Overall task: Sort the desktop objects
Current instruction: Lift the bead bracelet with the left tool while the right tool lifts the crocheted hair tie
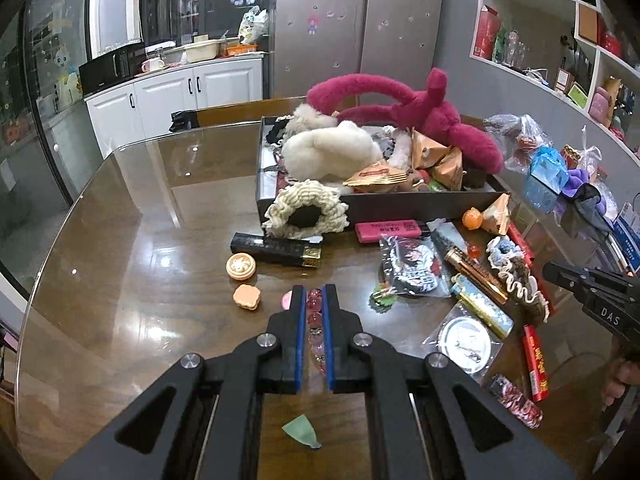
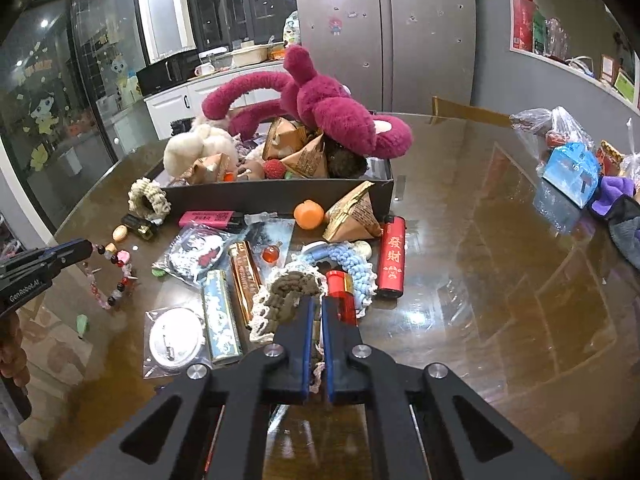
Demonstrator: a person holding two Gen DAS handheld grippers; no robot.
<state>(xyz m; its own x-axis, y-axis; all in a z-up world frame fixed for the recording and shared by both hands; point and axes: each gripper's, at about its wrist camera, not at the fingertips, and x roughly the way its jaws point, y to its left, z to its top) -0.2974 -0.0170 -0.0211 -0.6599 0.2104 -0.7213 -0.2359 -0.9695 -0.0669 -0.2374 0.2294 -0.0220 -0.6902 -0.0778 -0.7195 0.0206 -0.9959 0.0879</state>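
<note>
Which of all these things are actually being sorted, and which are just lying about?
Being sorted:
- bead bracelet, held in the left tool
- brown crochet scrunchie, pinched by the right tool
- lighters, e.g. the red lighter
- black box of plush toys and snacks

Lying about:
- fridge
- microwave
- plastic bags at the table's far side

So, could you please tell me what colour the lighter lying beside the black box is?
The lighter is red with gold characters, seen best in the right wrist view.

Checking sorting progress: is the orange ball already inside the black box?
No, the orange ball sits on the table just outside the black box.
</note>
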